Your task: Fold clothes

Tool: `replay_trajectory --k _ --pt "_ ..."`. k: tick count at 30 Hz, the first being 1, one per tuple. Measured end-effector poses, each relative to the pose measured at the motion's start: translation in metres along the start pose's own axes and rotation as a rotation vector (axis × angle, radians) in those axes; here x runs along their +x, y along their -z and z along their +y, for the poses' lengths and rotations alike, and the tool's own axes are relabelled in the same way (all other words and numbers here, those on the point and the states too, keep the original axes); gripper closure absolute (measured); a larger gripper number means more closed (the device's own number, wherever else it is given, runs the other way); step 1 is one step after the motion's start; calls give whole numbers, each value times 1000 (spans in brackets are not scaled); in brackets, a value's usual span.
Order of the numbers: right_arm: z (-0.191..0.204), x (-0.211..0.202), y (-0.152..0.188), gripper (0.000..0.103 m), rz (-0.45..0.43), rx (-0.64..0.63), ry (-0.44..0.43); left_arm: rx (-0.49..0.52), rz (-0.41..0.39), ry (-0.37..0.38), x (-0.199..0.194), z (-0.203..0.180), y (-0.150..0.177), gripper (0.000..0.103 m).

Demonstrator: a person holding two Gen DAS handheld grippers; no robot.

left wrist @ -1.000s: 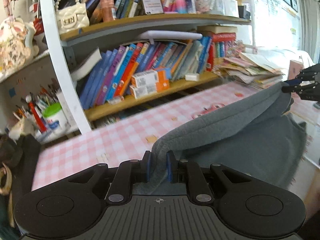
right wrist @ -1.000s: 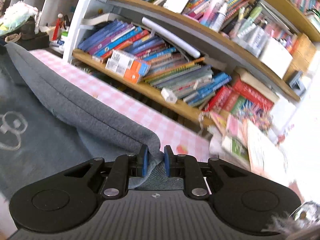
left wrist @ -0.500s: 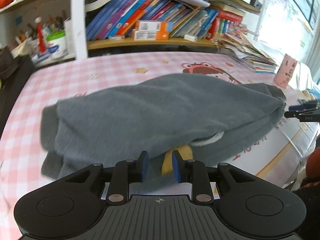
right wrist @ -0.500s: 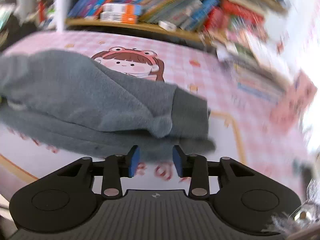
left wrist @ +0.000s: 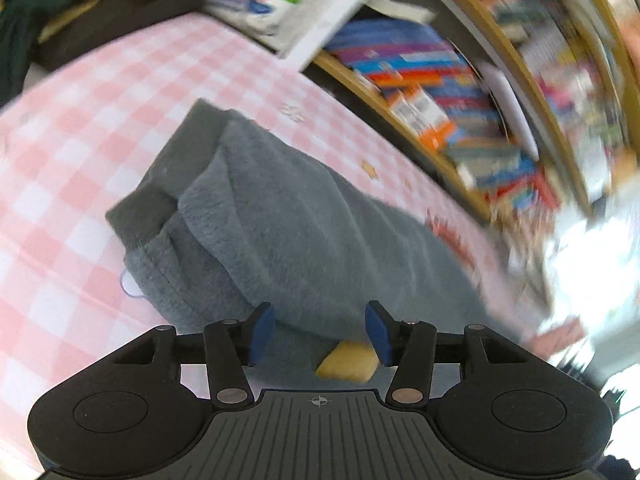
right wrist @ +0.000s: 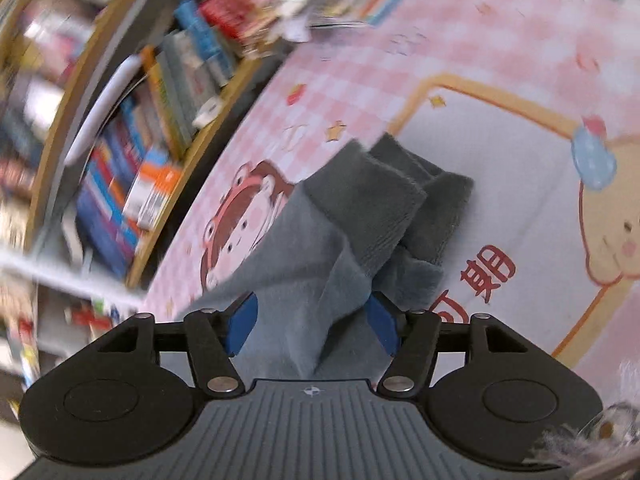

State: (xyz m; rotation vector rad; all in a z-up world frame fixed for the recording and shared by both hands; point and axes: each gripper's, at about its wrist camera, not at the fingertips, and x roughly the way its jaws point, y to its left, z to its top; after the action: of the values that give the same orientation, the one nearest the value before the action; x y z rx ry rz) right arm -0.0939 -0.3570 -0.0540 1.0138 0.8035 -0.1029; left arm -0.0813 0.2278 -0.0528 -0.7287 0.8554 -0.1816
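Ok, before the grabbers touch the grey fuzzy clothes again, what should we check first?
1. Left gripper let go: ok, jaws have just been opening, pads apart from the cloth.
2. Right gripper let go: ok, jaws have just been opening; cloth lies loose between them.
3. Grey garment resting on the pink checked table: ok.
4. Dark cuffs lined up: not ok, they overlap crookedly.
5. Yellow patch tucked in: not ok, it peeks out.
6. Fold neat all along: cannot tell.

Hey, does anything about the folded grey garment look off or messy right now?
Mostly tidy, but two things stand out: a yellow piece pokes out from under the grey garment at its near edge, and in the right wrist view the dark cuffs lie staggered rather than stacked evenly.
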Motion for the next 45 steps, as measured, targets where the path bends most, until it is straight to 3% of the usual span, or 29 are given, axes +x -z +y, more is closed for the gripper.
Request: replay_trajectory --k 4,8,9,10,12,16,18,20,24,26,31,34,36,38,41,43,44,45 --pt "-7 16 -12 64 15 89 45 -189 -31 -48 8 19 -12 57" --pt "-3 30 -23 87 33 104 106 -237 -58 -138 20 23 -23 60" --pt "1 32 -27 91 35 89 126 -248 -71 -146 22 24 -26 75" --pt "7 34 -32 92 31 65 137 -262 -83 -149 25 24 -30 97" --pt "24 28 -40 94 -11 2 111 -292 -115 -117 23 24 -40 99" --pt "63 -18 -50 94 -171 -129 -110 -201 -297 75 -27 -1 -54 99" --pt "67 -37 -47 94 -210 -187 -132 -181 -334 123 -53 -3 -52 99" --pt "45 -33 -40 94 -164 -168 -54 -221 -296 88 -60 13 -39 99" --pt "-3 -9 -21 94 -53 -105 124 -323 -100 -50 -30 53 -1 99" --pt "-17 1 -12 94 -26 -83 168 -346 -88 -74 -25 57 8 99" --pt "17 -10 -23 94 -72 -166 85 -291 -176 18 -36 40 -11 99" --pt "46 -33 -27 94 -168 -231 -51 -264 -288 138 -56 25 -22 99" --pt "62 -47 -29 94 -227 -270 -126 -256 -316 178 -62 23 -18 99" --pt "57 -45 -29 94 -230 -280 -76 -249 -266 134 -54 27 -11 99" --pt "29 -12 -28 93 -124 -261 105 -269 -144 8 -34 42 9 98" --pt "10 10 -24 86 -49 -255 228 -289 -102 -53 -25 49 16 97" --pt "5 11 -19 86 -59 -270 241 -296 -96 -70 -24 50 18 94" --pt "3 8 -16 77 -78 -282 220 -289 -103 -70 -26 50 19 89"
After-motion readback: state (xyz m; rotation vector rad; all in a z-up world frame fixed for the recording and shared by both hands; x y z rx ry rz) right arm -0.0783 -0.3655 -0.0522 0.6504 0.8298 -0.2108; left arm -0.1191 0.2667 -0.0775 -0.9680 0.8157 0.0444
